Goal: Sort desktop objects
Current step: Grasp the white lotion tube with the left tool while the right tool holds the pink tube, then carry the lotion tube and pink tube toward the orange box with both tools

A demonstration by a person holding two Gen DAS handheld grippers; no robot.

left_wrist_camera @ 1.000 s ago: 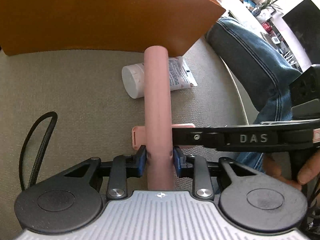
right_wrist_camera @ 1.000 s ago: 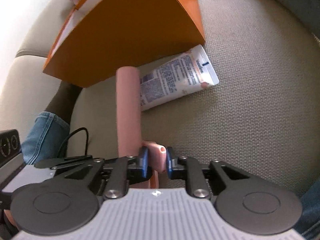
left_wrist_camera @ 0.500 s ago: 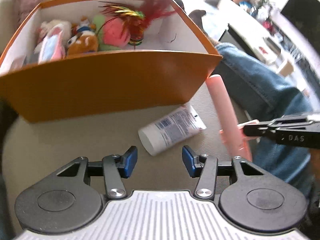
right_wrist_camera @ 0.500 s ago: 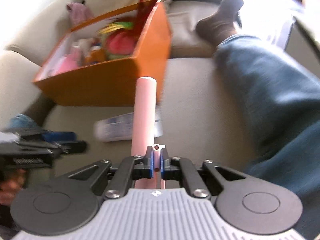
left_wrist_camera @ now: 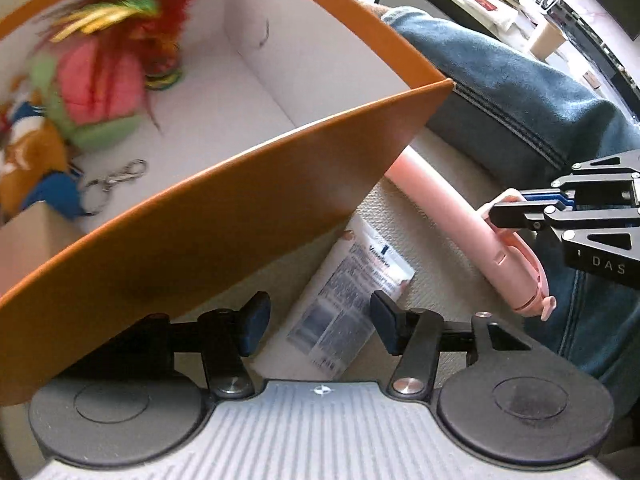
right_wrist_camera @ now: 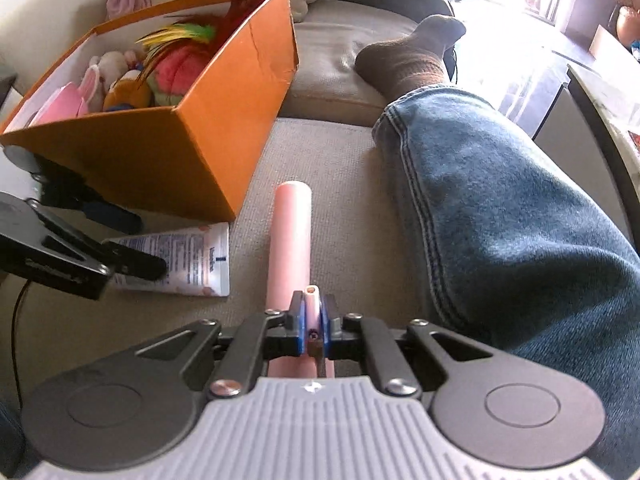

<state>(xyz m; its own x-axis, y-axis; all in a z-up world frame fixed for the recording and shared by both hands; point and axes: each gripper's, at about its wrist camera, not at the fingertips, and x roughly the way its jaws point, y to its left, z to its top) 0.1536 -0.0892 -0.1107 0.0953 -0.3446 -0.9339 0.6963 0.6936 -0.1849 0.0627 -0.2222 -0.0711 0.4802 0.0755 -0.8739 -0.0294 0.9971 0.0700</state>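
Observation:
A pink selfie stick (right_wrist_camera: 290, 240) points away from me over the beige cushion. My right gripper (right_wrist_camera: 313, 316) is shut on its thin pink clip. In the left wrist view the stick (left_wrist_camera: 448, 220) hangs at the right, pinched by the right gripper (left_wrist_camera: 505, 216). My left gripper (left_wrist_camera: 318, 320) hovers with its jaws opening above a white lotion tube (left_wrist_camera: 352, 288) that lies on the cushion. The pads do not touch it. The tube (right_wrist_camera: 188, 256) lies by the corner of an orange box (right_wrist_camera: 160, 160), partly under the left gripper (right_wrist_camera: 140, 242).
The orange box (left_wrist_camera: 240, 220) holds plush toys (left_wrist_camera: 100, 88), a feather toy (right_wrist_camera: 192, 32) and a keyring (left_wrist_camera: 116, 184). A person's leg in jeans (right_wrist_camera: 500, 200) with a brown sock (right_wrist_camera: 412, 56) stretches along the right. A black cable (right_wrist_camera: 16, 320) hangs at the left.
My left gripper let go of the pink stick, opened and swung left over the white tube. My right gripper closed on the stick's clip and lifted it.

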